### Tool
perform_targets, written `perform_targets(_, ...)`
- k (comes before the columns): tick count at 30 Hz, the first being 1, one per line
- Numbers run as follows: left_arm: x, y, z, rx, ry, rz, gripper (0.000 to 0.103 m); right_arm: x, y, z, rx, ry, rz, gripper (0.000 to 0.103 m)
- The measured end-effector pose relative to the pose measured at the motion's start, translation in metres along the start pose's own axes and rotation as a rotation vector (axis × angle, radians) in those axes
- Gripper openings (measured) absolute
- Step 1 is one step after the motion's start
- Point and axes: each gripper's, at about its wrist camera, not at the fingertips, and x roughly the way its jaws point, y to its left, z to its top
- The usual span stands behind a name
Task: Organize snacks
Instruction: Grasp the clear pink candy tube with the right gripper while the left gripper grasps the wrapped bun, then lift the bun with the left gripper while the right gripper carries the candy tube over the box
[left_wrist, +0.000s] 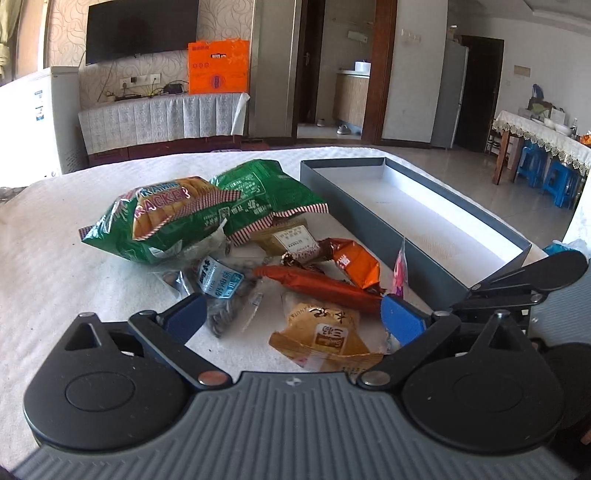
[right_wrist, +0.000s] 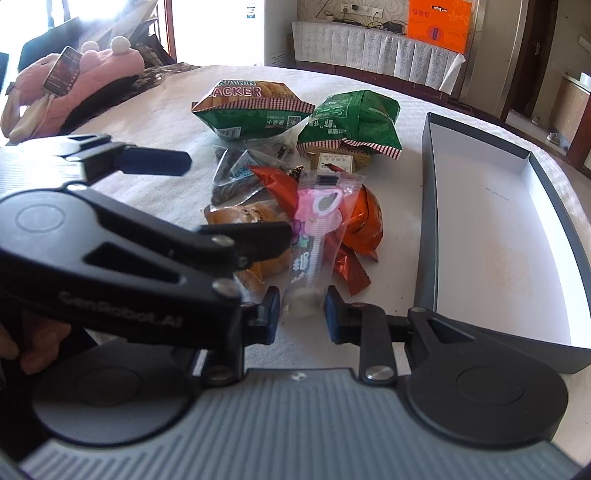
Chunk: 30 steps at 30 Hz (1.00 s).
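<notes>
While snacks lie heaped beside the empty grey box (right_wrist: 428, 221), the right gripper (right_wrist: 301, 310) brackets a lollipop packet (right_wrist: 314, 236), not yet pinching; the left gripper (left_wrist: 291, 317) hovers spread.

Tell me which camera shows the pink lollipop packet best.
Right wrist: the pink lollipop packet lies lengthwise between the right gripper's fingers, fully visible. Left wrist shows only its edge beside the box.

Two green cracker bags (left_wrist: 155, 221) (left_wrist: 258, 195), two orange-wrapped snacks (left_wrist: 317, 286) (left_wrist: 354, 264), one grey box (left_wrist: 373, 229), two grippers (left_wrist: 291, 317) (right_wrist: 301, 310)
</notes>
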Motion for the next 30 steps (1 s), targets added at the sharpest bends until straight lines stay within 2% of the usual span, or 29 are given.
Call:
perform_targets(3,0.007,-0.003,-0.002,0.006,0.030,-0.038,0.080,-0.002,0.000,-0.001,-0.003,0.006,-0.006,0.029)
perform_targets(7,0.016,-0.001,-0.005,-0.001,0.054,-0.028,0.079,-0.002,0.001,-0.002,-0.016,0.007,-0.011,0.029)
perform_targets(10,0.020,0.001,-0.006,-0.004,0.061,-0.026,0.074,-0.001,0.002,-0.002,-0.027,0.004,-0.019,0.029)
perform_targets(12,0.018,0.000,-0.007,0.002,0.060,-0.045,0.059,-0.002,0.003,-0.001,-0.029,0.002,-0.019,0.029)
perform_targets(16,0.015,0.001,-0.008,0.010,0.055,-0.027,0.058,-0.002,0.008,0.000,-0.046,-0.002,-0.025,0.029)
perform_targets(21,0.008,0.008,-0.009,0.002,0.049,0.000,0.050,-0.003,0.010,0.001,-0.036,-0.013,-0.025,0.029)
perform_targets(25,0.002,0.020,-0.008,-0.028,0.050,0.023,0.050,-0.002,0.011,0.002,-0.036,-0.014,-0.031,0.029)
perform_targets(30,0.002,0.025,-0.009,-0.010,0.054,0.062,0.050,-0.002,0.012,0.001,-0.035,-0.016,-0.036,0.029)
